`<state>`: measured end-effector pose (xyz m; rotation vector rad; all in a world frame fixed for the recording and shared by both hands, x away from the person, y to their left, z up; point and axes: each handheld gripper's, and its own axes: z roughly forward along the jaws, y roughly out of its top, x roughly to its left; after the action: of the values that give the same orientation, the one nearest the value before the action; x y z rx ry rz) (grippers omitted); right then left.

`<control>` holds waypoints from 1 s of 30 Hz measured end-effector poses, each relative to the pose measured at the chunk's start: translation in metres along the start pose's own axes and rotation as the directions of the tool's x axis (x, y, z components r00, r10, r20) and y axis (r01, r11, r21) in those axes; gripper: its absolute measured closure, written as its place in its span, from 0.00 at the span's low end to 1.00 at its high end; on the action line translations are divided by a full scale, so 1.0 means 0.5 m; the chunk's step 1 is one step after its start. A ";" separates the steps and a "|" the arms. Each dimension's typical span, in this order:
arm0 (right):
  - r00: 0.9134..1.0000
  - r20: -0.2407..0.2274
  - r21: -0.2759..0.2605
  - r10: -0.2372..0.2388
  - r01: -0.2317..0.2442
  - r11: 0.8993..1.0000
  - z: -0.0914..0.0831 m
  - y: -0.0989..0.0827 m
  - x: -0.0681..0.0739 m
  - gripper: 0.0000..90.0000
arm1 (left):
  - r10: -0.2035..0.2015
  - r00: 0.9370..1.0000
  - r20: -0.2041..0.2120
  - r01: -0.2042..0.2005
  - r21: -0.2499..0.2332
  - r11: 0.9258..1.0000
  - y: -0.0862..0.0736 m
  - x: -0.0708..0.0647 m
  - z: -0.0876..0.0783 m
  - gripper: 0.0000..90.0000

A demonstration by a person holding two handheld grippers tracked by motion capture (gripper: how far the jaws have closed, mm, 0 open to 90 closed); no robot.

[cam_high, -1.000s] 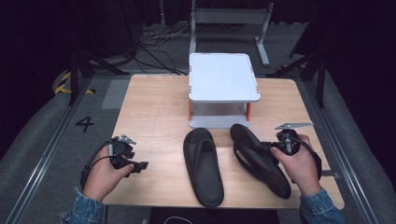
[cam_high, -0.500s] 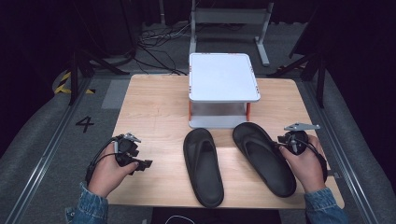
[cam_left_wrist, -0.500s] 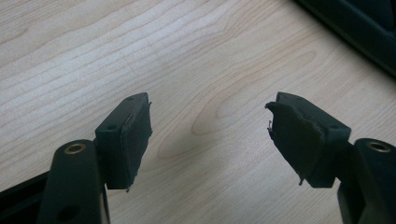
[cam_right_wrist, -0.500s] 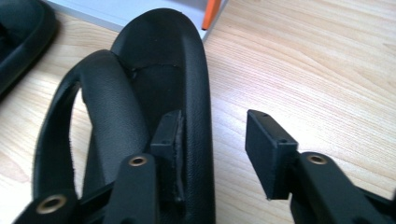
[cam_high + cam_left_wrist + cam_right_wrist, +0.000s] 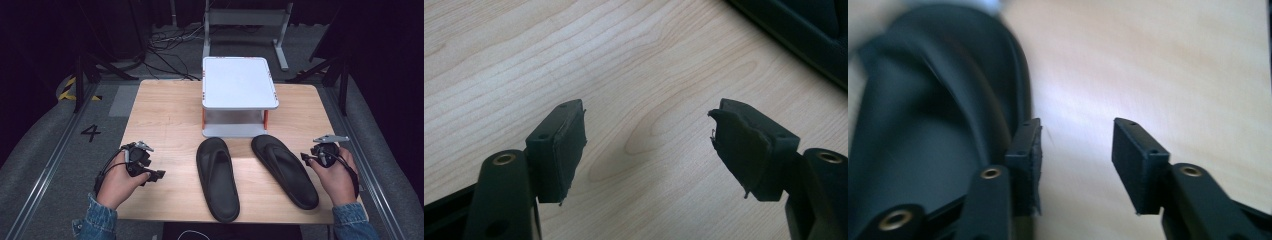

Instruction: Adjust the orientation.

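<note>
The right gripper (image 5: 1075, 160) was found released, its jaws parted with bare table (image 5: 1158, 65) between them, having just been narrowing slightly. The right sandal (image 5: 923, 135) lay flat just outside one jaw, whether touching could not be told. The left gripper (image 5: 649, 150) was found spread wide over bare wood, the left sandal (image 5: 217, 177) lying well apart from its jaws.

Two flip-flops are laid side by side on the tabletop (image 5: 165, 112), toward its near edge: the left flip-flop (image 5: 217, 178) and the right flip-flop (image 5: 285, 170). A small two-tier stand (image 5: 239, 82) is placed just behind them. The left tool (image 5: 159, 174) is held well left of the pair, the right tool (image 5: 303, 157) just beside the right flip-flop's outer edge
</note>
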<state>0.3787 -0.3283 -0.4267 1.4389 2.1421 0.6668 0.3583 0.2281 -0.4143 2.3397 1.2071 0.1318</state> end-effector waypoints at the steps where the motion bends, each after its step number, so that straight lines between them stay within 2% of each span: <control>1: 1.000 0.002 0.040 -0.011 0.011 0.999 0.008 -0.009 -0.004 0.69 | 0.003 1.000 0.000 -0.003 0.004 1.000 0.002 0.001 0.001 0.33; 3: 1.000 -0.027 0.096 -0.015 0.017 0.995 0.023 -0.020 -0.005 0.73 | 0.004 1.000 0.006 -0.004 0.004 1.000 0.005 -0.001 0.004 0.33; 4: 1.000 -0.027 0.096 -0.015 0.017 0.995 0.023 -0.020 -0.005 0.73 | 0.004 1.000 0.006 -0.004 0.004 1.000 0.005 -0.001 0.004 0.33; 6: 0.998 -0.055 0.131 -0.007 0.014 0.991 0.031 -0.028 -0.001 0.83 | 0.014 1.000 0.006 -0.014 0.008 1.000 0.008 -0.002 0.006 0.33; 7: 0.998 -0.071 0.137 0.003 0.007 0.991 0.030 -0.028 0.001 0.84 | 0.013 1.000 0.009 -0.013 0.007 1.000 0.009 -0.003 0.006 0.33; 8: 0.993 -0.111 0.154 0.026 -0.008 0.988 0.029 -0.028 0.004 0.85 | 0.012 1.000 0.011 -0.013 0.007 1.000 0.011 -0.003 0.007 0.33; 9: 0.984 -0.168 0.167 0.065 -0.037 0.985 0.029 -0.030 0.008 0.85 | 0.017 1.000 0.007 -0.017 0.009 1.000 0.012 -0.003 0.008 0.33; 10: 0.969 -0.222 0.175 0.108 -0.070 0.982 0.030 -0.033 0.017 0.85 | 0.017 1.000 0.008 -0.017 0.011 1.000 0.013 -0.003 0.010 0.33; 11: 0.961 -0.249 0.181 0.118 -0.074 0.981 0.031 -0.033 0.027 0.85 | 0.018 1.000 0.011 -0.018 0.012 1.000 0.014 -0.003 0.011 0.33; 13: 0.954 -0.280 0.187 0.104 -0.052 0.981 0.031 -0.029 0.052 0.84 | 0.022 1.000 0.014 -0.022 0.010 1.000 0.015 -0.004 0.011 0.33; 14: 0.951 -0.288 0.191 0.111 -0.056 0.980 0.030 -0.027 0.063 0.83 | 0.024 1.000 0.014 -0.024 0.011 1.000 0.015 -0.004 0.011 0.33; 16: 0.936 -0.333 0.190 0.113 -0.051 0.980 0.032 -0.020 0.095 0.81 | 0.023 1.000 0.011 -0.023 0.008 1.000 0.015 -0.004 0.010 0.33; 18: 0.927 -0.361 0.176 0.102 -0.040 0.984 0.034 -0.013 0.118 0.79 | 0.019 1.000 0.008 -0.019 0.007 1.000 0.013 -0.002 0.008 0.33; 20: 0.919 -0.378 0.159 0.110 -0.053 0.986 0.036 -0.008 0.138 0.78 | 0.015 1.000 0.007 -0.015 0.006 1.000 0.011 -0.001 0.009 0.33; 23: 0.919 -0.379 0.144 0.109 -0.058 0.988 0.035 -0.004 0.153 0.78 | 0.011 1.000 0.012 -0.012 0.011 1.000 0.008 -0.002 0.007 0.33; 24: 0.916 -0.388 0.130 0.101 -0.054 0.990 0.034 -0.001 0.166 0.79 | 0.013 1.000 0.007 -0.013 0.006 1.000 0.006 -0.001 0.006 0.33; 26: 0.925 -0.375 0.104 0.054 -0.016 0.994 0.033 0.004 0.181 0.80 | 0.007 1.000 0.009 -0.008 0.007 1.000 0.001 0.001 0.004 0.33; 28: 0.926 -0.376 0.102 0.047 -0.009 0.995 0.033 0.006 0.184 0.80 | -0.004 1.000 0.006 0.004 0.005 1.000 -0.004 0.003 0.001 0.33; 30: 0.930 -0.364 0.100 0.052 -0.017 0.995 0.033 0.006 0.183 0.72 | -0.008 1.000 0.000 0.008 -0.001 1.000 -0.006 0.005 -0.003 0.33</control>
<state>0.3602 -0.2397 -0.4480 1.4993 2.4651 0.9201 0.3570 0.2323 -0.4148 2.3336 1.2153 0.1301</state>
